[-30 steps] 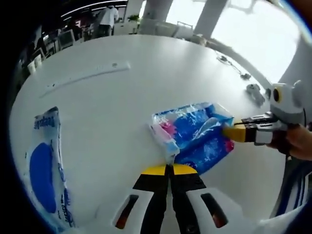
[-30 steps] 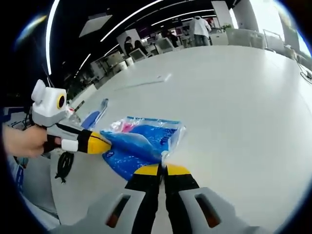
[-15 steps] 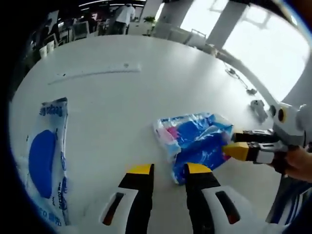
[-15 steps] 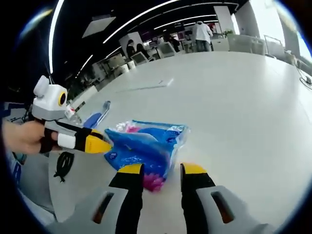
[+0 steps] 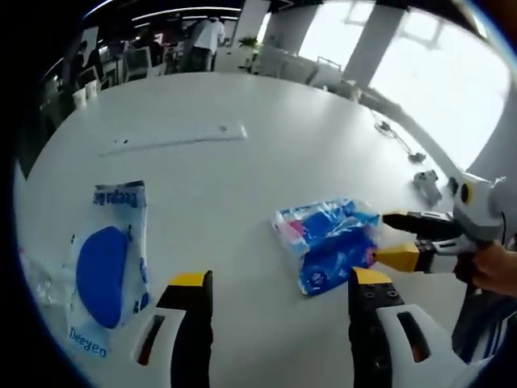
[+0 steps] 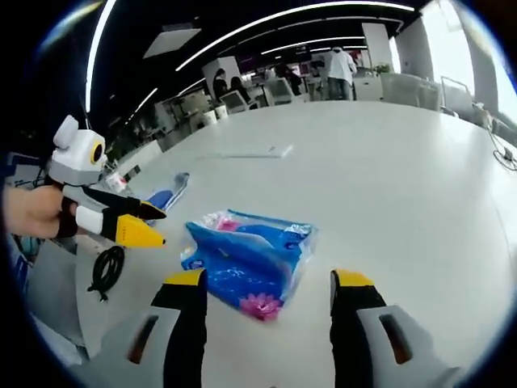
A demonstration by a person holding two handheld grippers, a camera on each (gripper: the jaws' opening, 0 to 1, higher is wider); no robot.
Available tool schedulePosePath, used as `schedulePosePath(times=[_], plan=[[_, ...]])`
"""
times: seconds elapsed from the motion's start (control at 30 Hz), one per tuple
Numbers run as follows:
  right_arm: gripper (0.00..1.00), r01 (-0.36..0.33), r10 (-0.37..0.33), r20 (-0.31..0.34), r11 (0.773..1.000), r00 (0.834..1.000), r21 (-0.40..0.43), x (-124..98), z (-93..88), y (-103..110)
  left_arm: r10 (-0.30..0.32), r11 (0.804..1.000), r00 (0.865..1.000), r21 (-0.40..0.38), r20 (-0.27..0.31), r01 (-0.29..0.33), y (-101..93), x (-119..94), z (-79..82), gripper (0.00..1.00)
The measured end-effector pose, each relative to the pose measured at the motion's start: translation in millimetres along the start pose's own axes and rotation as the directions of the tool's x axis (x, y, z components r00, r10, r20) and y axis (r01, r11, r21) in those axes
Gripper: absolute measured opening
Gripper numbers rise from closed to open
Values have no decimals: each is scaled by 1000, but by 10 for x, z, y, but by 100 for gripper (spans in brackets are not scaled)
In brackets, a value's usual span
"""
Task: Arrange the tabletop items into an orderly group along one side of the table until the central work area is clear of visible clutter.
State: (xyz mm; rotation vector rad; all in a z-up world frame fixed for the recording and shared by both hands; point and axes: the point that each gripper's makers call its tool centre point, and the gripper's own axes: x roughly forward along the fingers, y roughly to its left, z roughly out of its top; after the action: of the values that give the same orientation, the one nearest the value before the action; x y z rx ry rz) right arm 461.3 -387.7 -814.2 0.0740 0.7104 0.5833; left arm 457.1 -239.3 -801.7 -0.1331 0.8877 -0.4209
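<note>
Table (image 5: 242, 105): white, broad, running from the lower edge to the upper middle of both views; mostly bare.

White pack with blue oval (image 5: 109, 271): flat plastic packet, lower left of the left gripper view, lying on the table well apart from the blue pack. Seen edge-on at middle left of the right gripper view (image 6: 166, 194). Judged light, limp and slick.

Blue pack (image 5: 329, 242): crinkled clear-and-blue plastic bag with pink print, centre right of the left gripper view; lower centre of the right gripper view (image 6: 246, 259). Lies loose on the table, held by nothing. Judged light and soft, with a film that will slide and bunch rather than lift stiffly. Best hold is probably a pinch on a gathered edge or corner, or across a bulkier fold, not on the flat face.

White strip (image 5: 178, 137): long, thin, upper left of the left gripper view, far from both packs.

Black cable (image 6: 107, 271): coiled, lower left of the right gripper view.

Left gripper (image 5: 275, 283): jaws wide apart, empty, the blue pack ahead between them.

Right gripper (image 6: 266, 279): jaws wide apart, empty, the blue pack just ahead. Seen from the side (image 5: 386, 238) with yellow tips near the pack's right edge; contact cannot be told.
</note>
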Motion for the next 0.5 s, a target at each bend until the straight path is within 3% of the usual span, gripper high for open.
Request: schedulePosePath(times=[0.5], plan=[[59,-7,8,24,1000,1000,-28,-14,184,215,35,999,998,-15,59,-34,275,-365,72,60]])
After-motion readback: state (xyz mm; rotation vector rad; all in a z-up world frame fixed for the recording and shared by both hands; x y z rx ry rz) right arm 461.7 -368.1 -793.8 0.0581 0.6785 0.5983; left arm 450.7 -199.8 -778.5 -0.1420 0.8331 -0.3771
